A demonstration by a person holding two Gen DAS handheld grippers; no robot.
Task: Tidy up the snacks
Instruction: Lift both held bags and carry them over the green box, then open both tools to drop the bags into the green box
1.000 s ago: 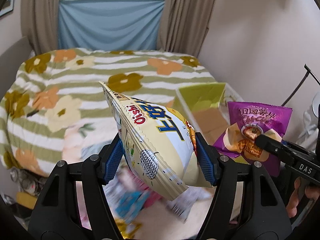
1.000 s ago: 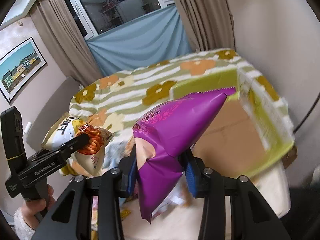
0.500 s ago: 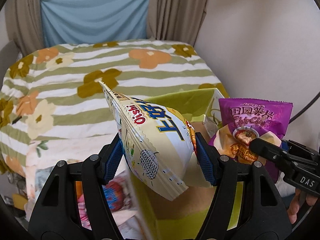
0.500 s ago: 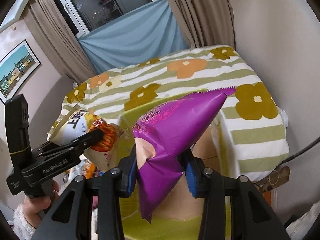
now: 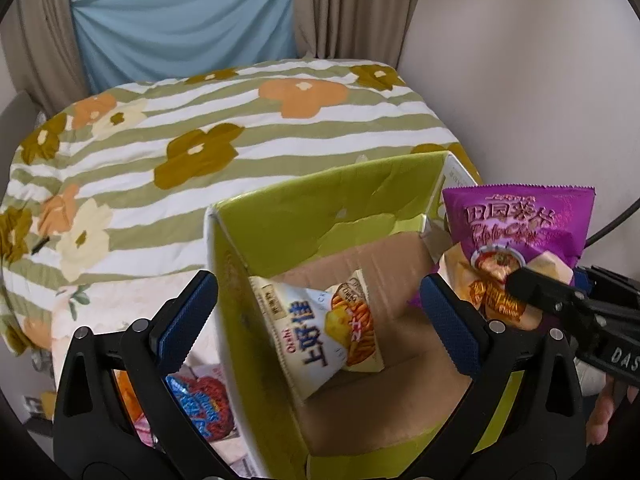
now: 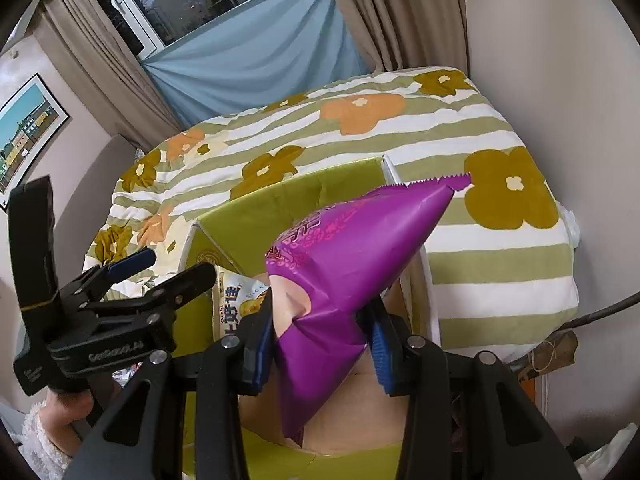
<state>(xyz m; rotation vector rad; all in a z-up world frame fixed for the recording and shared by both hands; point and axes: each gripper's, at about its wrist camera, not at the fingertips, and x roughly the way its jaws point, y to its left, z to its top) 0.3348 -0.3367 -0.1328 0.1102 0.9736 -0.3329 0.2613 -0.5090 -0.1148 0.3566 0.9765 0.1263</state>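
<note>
Striped green-and-white bedspread (image 5: pixel 280 128) with orange and olive flowers covers the bed, the largest thing in sight. Cardboard box (image 5: pixel 320 216), lime-green on its flaps and brown inside, stands open at the near end of the bed; all else is placed relative to it.

Left gripper (image 5: pixel 316 320) hangs over the box's left wall, one blue pad outside the box, the other above the brown floor. Its jaws have just been opening and now stand wide, nothing pressed between them. Cream Oishi snack bag (image 5: pixel 324 330) lies inside the box against the left wall, below the spread fingers, apart from both pads.

Right gripper (image 6: pixel 320 344) is over the box's right half, jaws clenched on the purple chip bag (image 6: pixel 352 256), which sticks up and forward from the pads, its serrated top edge reaching past the box's far flap.

Outside the box, left of it, a red-and-blue packet (image 5: pixel 200 404) lies low; details blurred.
</note>
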